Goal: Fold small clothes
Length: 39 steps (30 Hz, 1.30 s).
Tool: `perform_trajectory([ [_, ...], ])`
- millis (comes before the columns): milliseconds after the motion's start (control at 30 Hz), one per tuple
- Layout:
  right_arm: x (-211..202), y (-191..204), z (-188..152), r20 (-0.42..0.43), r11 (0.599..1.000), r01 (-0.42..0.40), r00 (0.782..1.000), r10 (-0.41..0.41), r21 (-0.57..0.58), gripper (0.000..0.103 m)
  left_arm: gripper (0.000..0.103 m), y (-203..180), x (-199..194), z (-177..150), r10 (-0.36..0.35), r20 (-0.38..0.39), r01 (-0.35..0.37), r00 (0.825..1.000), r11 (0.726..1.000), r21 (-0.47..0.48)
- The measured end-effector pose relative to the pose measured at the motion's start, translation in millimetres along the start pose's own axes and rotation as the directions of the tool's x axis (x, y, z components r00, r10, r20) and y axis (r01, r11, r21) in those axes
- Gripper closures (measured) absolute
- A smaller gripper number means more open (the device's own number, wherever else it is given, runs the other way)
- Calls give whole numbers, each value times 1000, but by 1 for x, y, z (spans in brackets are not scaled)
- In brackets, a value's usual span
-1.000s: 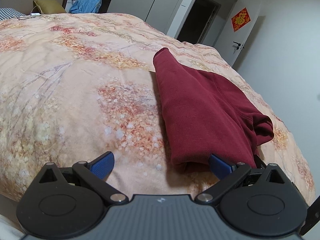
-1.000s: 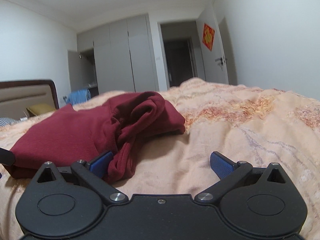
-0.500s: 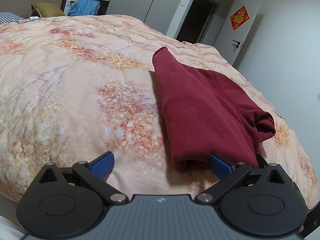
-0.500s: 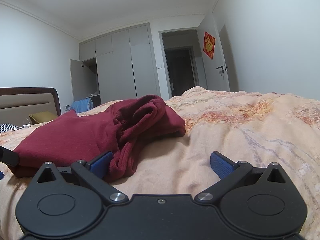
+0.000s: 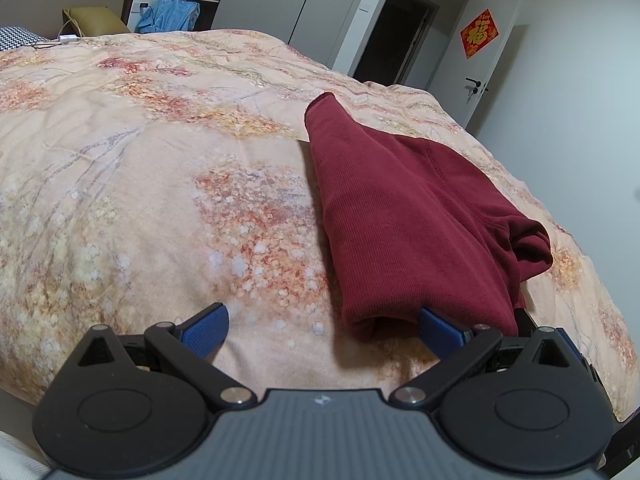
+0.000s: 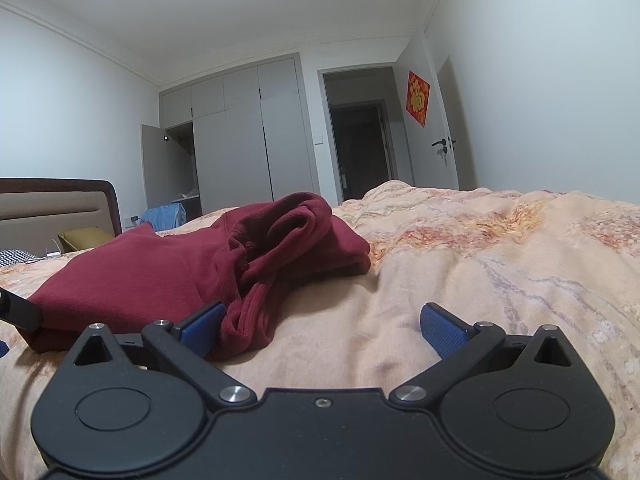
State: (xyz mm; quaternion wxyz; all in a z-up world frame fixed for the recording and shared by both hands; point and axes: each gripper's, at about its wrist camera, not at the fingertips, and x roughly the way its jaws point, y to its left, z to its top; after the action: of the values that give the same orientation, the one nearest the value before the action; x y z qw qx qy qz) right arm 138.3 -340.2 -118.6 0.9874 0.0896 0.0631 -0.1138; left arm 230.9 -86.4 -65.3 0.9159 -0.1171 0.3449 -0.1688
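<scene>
Dark red garment point(image 5: 404, 216) lies on the floral duvet point(image 5: 140, 200), partly folded into a long band. In the left wrist view it runs from about 12 o'clock down to 5 o'clock, near end rolled over just in front of the fingers. Bunched cuff or hood lump at 3 o'clock, not flat.

Left gripper point(image 5: 322, 326): fingers spread wide, holding nothing. Its right pad point(image 5: 440, 328) sits just beside, maybe touching, the near folded edge; left pad over bare duvet.

Right gripper point(image 6: 320, 326): fingers also spread wide, empty. Its left pad point(image 6: 202, 326) touches or sits just beside a ribbed hanging edge of the garment point(image 6: 168, 276) at 9 o'clock. Rest of the cloth piles up toward 11 o'clock, crumpled heap on top. Right pad over bare duvet at 3 o'clock.

Step, as I judge it: between folds, both grippers lined up at the near end, no grasp yet. One lengthwise fold looks done; the loose bunched part is unsorted.

Next move calls for: each gripper to shift sideways so cloth sits between the pads, not beside one pad, then close on the near edge. Probably tuck or flatten the lump first. Risk: pinching duvet along with the cloth, soft surface.

Background: wardrobe point(image 6: 244, 136), open door point(image 6: 360, 148), headboard point(image 6: 56, 204).
</scene>
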Motion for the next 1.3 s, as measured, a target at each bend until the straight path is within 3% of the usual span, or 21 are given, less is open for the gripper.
perform_trajectory([
  [167,0,2,-1,-5,1000,13,1000,-13,-6,0,0,-1,1,-1,2,0,-2,1000,1000,6],
  [367,9,11,36,-177,998,48,983,-55,-43,0,0,-1,1,-1,2,0,-2,1000,1000,7],
  [500,7,9,68,-89,1000,11,996,-12,-14,0,0,-1,3,-2,4,-3,-4,1000,1000,19],
  [633,36,7,99,-49,999,-27,998,26,-18,0,0,-3,5,-3,17,-4,-17,1000,999,35],
  [700,63,7,112,-98,999,-15,995,12,-29,0,0,-6,6,-4,28,-6,-27,1000,998,52],
  [767,96,10,119,-201,997,21,979,-37,-81,0,0,-8,7,-4,37,-10,-37,999,997,69],
  [900,133,6,104,-315,974,99,935,-161,-205,0,0,-9,8,-3,45,-16,-44,999,996,74],
  [1000,119,-13,78,-283,981,86,950,-133,-171,0,0,-6,8,-1,34,-18,-33,999,998,49],
  [1133,100,-42,62,-263,997,77,962,-77,-9,0,0,-4,8,-2,28,-12,-27,1000,999,41],
  [1300,89,-41,58,-247,996,90,965,-89,-9,0,0,-8,8,-4,45,-9,-45,999,997,67],
])
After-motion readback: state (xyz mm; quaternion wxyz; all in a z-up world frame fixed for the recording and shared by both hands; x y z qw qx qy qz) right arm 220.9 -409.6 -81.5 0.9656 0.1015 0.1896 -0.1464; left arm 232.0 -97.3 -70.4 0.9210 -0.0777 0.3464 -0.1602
